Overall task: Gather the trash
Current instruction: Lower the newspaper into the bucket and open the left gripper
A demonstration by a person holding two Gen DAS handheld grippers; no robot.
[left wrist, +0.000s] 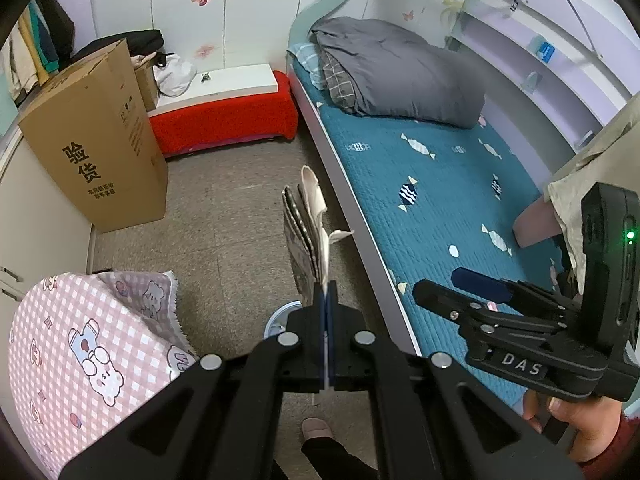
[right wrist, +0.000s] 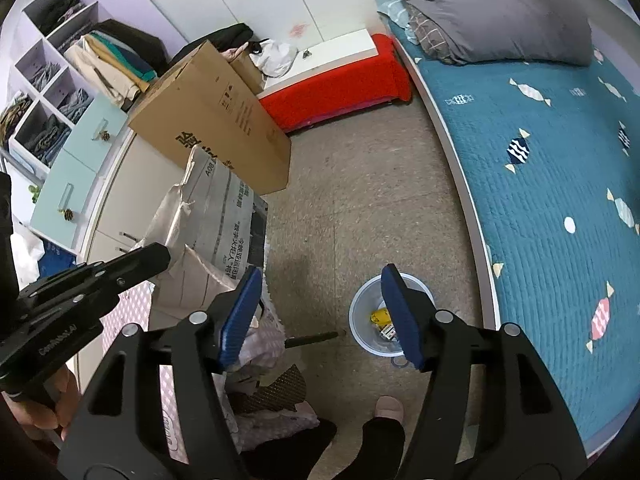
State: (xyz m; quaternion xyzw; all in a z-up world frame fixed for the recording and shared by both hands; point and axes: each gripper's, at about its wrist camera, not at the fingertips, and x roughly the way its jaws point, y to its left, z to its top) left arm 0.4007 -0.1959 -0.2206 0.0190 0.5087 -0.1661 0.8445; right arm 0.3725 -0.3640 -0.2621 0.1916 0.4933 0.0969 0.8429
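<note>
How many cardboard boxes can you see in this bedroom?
2. A tall cardboard box stands on the floor by the cabinets. A smaller open box sits just behind it, beside the red bench. Others may be hidden.

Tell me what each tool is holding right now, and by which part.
The left tool is shut on a flat paper bag, gripping its lower edge. The right tool is open and holds nothing.
</note>
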